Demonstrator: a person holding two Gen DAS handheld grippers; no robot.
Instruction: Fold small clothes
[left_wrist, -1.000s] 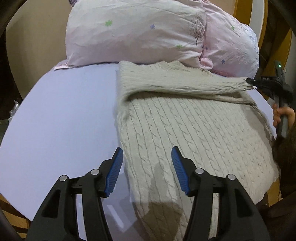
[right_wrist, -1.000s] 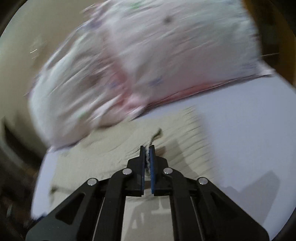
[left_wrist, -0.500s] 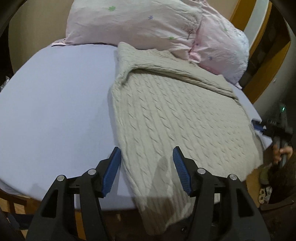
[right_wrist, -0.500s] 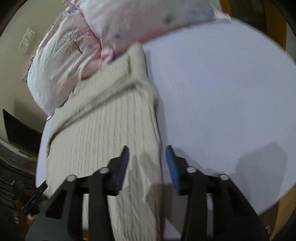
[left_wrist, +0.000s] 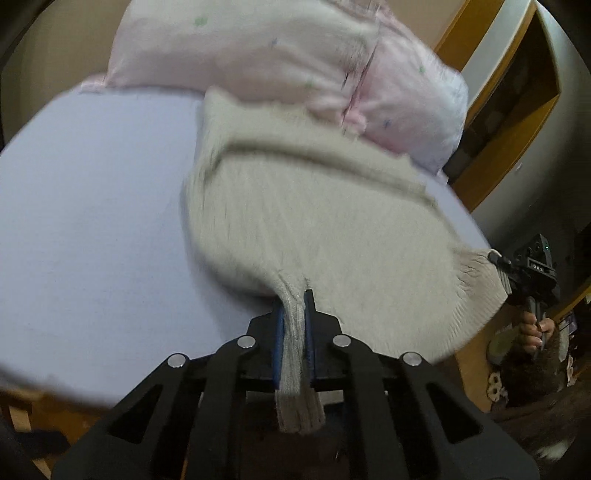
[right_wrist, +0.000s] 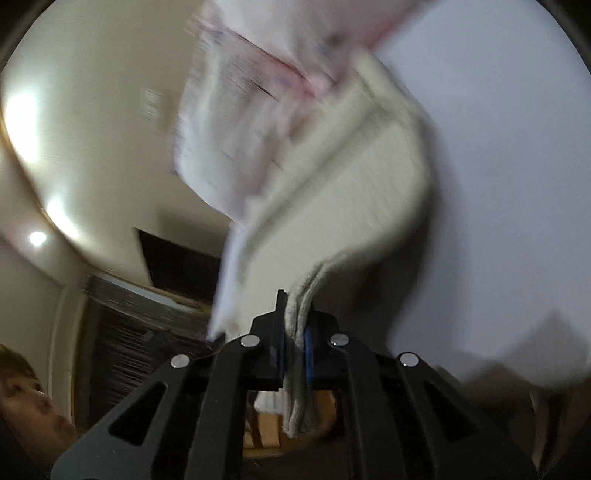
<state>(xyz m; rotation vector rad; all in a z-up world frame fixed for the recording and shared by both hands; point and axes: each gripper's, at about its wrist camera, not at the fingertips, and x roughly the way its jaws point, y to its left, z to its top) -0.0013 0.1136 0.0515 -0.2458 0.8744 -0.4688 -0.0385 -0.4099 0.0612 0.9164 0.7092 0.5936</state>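
A beige cable-knit sweater (left_wrist: 325, 221) lies on the lavender sheet (left_wrist: 92, 221), its sleeves folded across the chest near the pillows. My left gripper (left_wrist: 293, 325) is shut on the sweater's near hem corner, which is lifted off the sheet. My right gripper (right_wrist: 295, 332) is shut on the other hem corner of the sweater (right_wrist: 351, 206), also lifted. The right gripper also shows in the left wrist view (left_wrist: 517, 269), at the right edge of the bed. Both views are motion-blurred.
Two pink flowered pillows (left_wrist: 280, 59) lie at the head of the bed, touching the sweater's top. A wooden door frame (left_wrist: 509, 110) stands at the right. The bed's wooden edge (left_wrist: 22, 406) is at the lower left.
Both grippers were open over the hem half a second ago; now both are shut on hem corners and the hem is raised. Earlier the right gripper let go of a sleeve cuff.
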